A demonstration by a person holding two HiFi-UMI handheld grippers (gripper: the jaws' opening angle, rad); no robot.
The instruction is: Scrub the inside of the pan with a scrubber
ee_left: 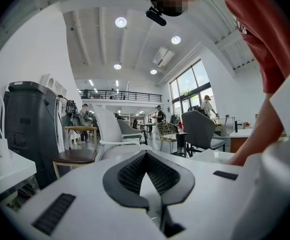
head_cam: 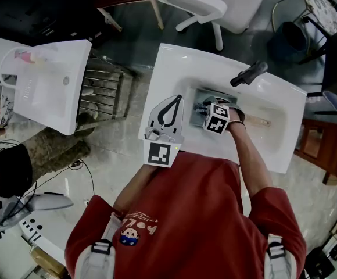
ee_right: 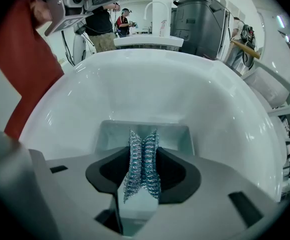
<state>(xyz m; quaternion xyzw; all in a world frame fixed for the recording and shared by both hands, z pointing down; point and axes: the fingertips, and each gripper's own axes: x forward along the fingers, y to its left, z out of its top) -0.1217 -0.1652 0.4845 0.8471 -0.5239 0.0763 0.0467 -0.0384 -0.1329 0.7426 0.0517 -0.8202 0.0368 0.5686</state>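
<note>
Right gripper [ee_right: 144,146]: jaws clamped on the scrubber [ee_right: 143,171], over the pan [ee_right: 112,134] in the sink [ee_right: 200,84]. Your head view barely shows that grip. Scrubber-to-pan contact: possibly, unclear. Left gripper [ee_left: 145,156]: jaws together, empty, pointing out into the room.

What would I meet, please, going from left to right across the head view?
white side basin → metal rack → left tongs → right tongs, shut on the scrubber → pan handle

Bright hall — chairs [ee_left: 202,129], windows [ee_left: 190,86]
</note>
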